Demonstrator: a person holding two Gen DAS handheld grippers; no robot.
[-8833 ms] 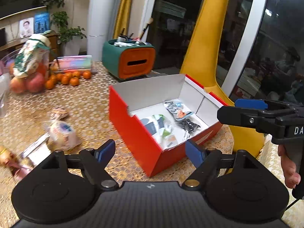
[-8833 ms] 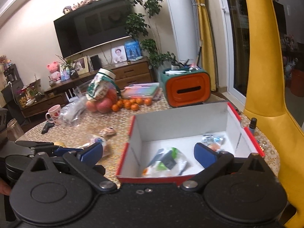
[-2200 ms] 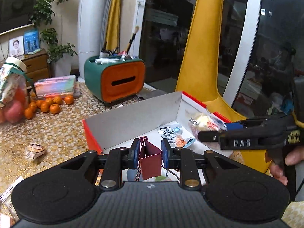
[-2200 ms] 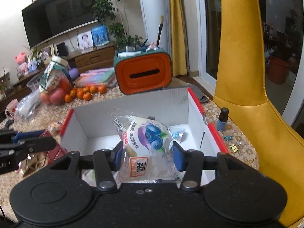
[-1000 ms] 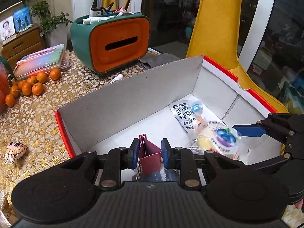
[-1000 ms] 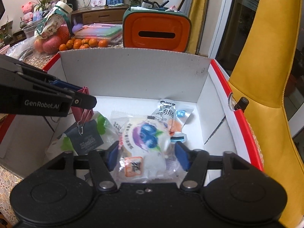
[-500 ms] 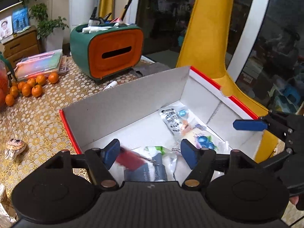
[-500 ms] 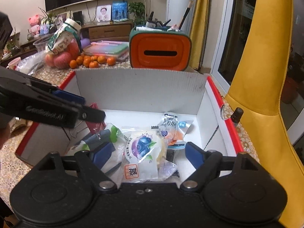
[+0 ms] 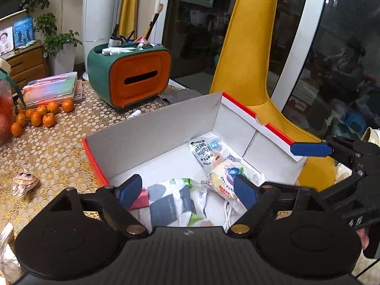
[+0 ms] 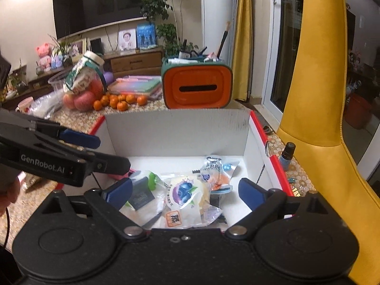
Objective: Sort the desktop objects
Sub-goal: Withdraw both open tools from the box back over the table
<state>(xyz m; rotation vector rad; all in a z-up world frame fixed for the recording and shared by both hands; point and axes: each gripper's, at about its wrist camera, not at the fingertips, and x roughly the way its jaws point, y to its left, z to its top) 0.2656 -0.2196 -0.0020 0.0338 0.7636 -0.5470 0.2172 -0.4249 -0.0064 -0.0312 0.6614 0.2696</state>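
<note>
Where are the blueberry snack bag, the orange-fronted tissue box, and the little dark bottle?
blueberry snack bag [image 10: 184, 193]: right wrist view, on the printed blueberry picture.
tissue box [image 10: 197, 87]: right wrist view, on its orange front beside the slot.
dark bottle [image 10: 287, 155]: right wrist view, on its body, outside the box's red edge.

The left hand-held gripper [image 9: 187, 191] hangs wide apart over the red box [image 9: 152, 140]. Snack packets [image 9: 206, 150] and a red clip [image 9: 140, 200] lie inside.

A home living room: wall television [image 10: 95, 2], framed photo [image 10: 127, 39], sideboard [image 10: 135, 63].
</note>
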